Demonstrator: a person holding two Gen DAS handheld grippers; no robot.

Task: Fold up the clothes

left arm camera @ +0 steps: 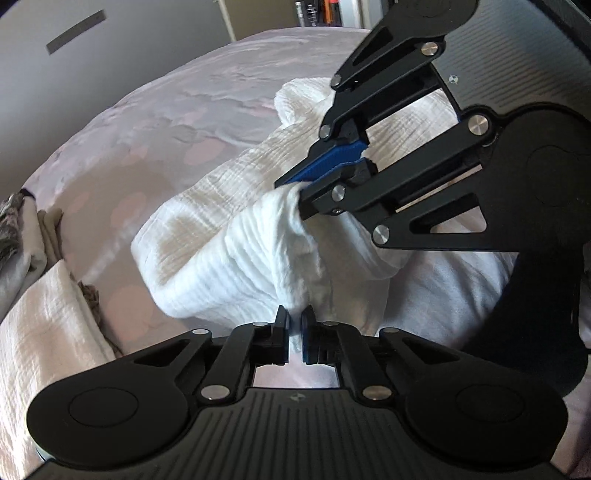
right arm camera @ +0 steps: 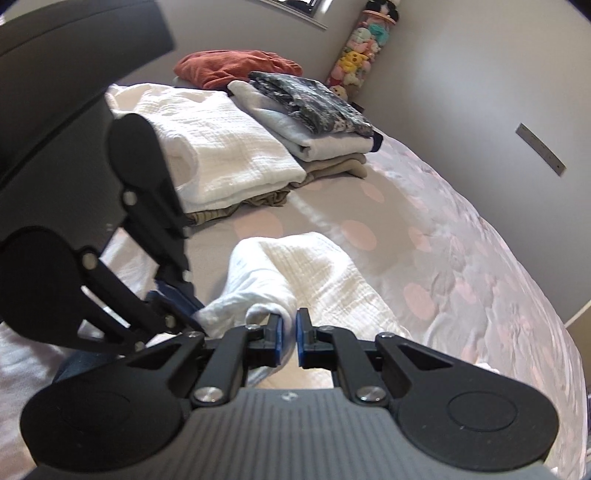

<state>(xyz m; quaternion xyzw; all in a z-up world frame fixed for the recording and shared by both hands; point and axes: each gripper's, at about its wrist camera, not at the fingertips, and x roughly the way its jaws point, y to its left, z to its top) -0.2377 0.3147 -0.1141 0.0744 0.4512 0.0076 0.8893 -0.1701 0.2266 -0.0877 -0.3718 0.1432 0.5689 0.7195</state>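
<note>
Left wrist view: the left tongs (left arm camera: 294, 334) are pinching an edge of the white crinkled garment (left arm camera: 236, 236), nearly closed on it; the right tongs (left arm camera: 325, 168) are clamping another edge, lifting it off the bed (left arm camera: 155, 122), probably to carry a fold over.

Right wrist view: the right tongs (right arm camera: 290, 338) are gripping that garment beside the left tongs (right arm camera: 177, 301); folded stacks (right arm camera: 229, 147) are lying behind, likely where it belongs.

The near part of the white crinkled garment (left arm camera: 229, 258) is hidden behind the left gripper (left arm camera: 294, 334) and the right gripper (right arm camera: 289, 338). The folded pile (left arm camera: 40, 325) at the left runs off the picture's edge. On the far side, the rust-red cloth (right arm camera: 229, 68) is partly covered by folded stacks. The shelf items (left arm camera: 321, 11) are too blurred to identify.
</note>
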